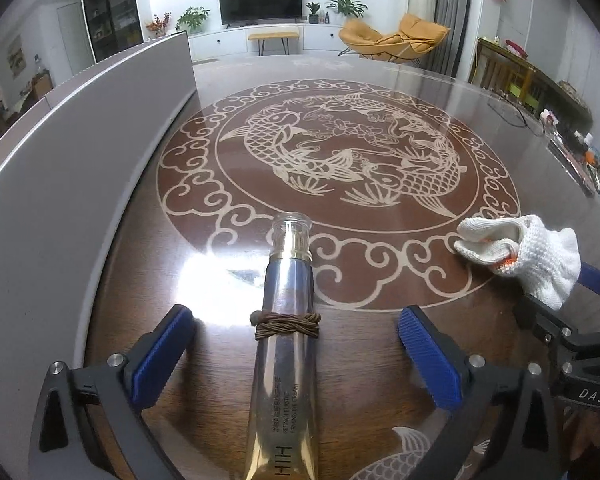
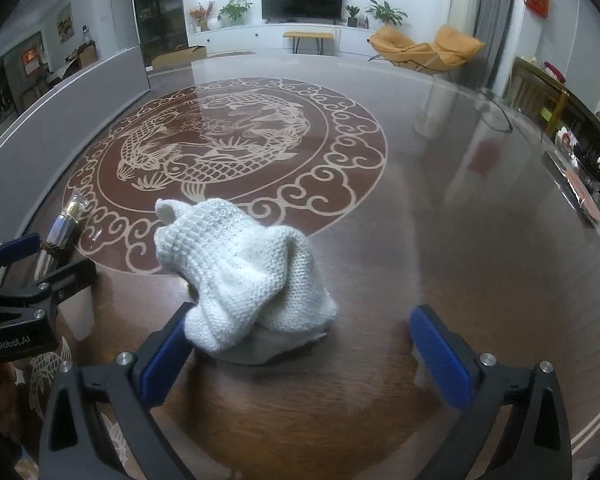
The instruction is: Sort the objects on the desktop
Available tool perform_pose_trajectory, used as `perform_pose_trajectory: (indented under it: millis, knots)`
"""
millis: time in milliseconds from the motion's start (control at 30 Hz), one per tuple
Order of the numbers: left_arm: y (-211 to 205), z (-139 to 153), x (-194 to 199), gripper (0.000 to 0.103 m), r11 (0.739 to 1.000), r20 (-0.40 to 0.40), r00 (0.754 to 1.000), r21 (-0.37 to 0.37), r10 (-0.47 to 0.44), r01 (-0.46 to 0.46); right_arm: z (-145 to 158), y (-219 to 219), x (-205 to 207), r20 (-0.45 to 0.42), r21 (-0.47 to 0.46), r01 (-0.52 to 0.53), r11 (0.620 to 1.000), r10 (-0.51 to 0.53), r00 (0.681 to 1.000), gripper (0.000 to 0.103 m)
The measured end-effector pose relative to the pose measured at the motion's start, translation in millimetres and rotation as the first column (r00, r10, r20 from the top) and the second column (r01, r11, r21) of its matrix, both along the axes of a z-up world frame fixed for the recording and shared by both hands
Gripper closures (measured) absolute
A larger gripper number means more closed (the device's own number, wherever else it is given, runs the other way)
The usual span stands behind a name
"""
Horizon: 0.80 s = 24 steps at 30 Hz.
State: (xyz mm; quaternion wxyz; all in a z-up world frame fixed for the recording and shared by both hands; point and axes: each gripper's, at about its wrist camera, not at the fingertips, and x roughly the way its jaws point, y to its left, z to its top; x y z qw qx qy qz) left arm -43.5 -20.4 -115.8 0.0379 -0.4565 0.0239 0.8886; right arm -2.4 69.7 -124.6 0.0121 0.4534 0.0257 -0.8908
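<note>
From the left wrist camera, the left tool point(image 1: 296, 344) is standing spread wide, and its blue pads are touching nothing. A shiny cream tube point(image 1: 286, 344) is lying flat on the bench point(image 1: 380, 368) right between them, with its clear cap pointing away. A brown cord ring point(image 1: 287, 323) is wrapped around its middle. The tube is looking smooth and slippery, and likely light and a bit squashy, so a good place to pinch it may be across the middle, near the cord, and not too hard. Off to the right, a white knit glove point(image 1: 540, 256) is lying on the bench.

From the right wrist camera, the right tool point(image 2: 300, 354) is also standing spread wide, pinching nothing. The white knit glove point(image 2: 248, 276) is sitting in a crumpled heap on the bench point(image 2: 440, 240), between the pads and leaning close to the left one; whether it is touching that pad is hard to tell. It is looking soft, floppy and very light, so pinching the thick bunched part should work best. The tube point(image 2: 62, 228) and the left tool point(image 2: 32, 256) are showing at the far left.
</note>
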Motion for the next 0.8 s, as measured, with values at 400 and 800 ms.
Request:
perform_pose_trajectory:
  millis: [400, 800]
  knots:
    - [0.1, -0.1, -0.6, 0.0, 1.0, -0.002, 1.0, 0.0, 0.002, -0.002, 1.6, 3.1, -1.3, 0.009, -0.022, 0.002, 1.0, -0.001, 1.0, 0.0]
    - [0.0, -0.2, -0.2, 0.0, 1.0, -0.002, 1.0, 0.0, 0.002, -0.002, 1.4, 3.6, -1.3, 0.009, -0.021, 0.002, 1.0, -0.002, 1.0, 0.0]
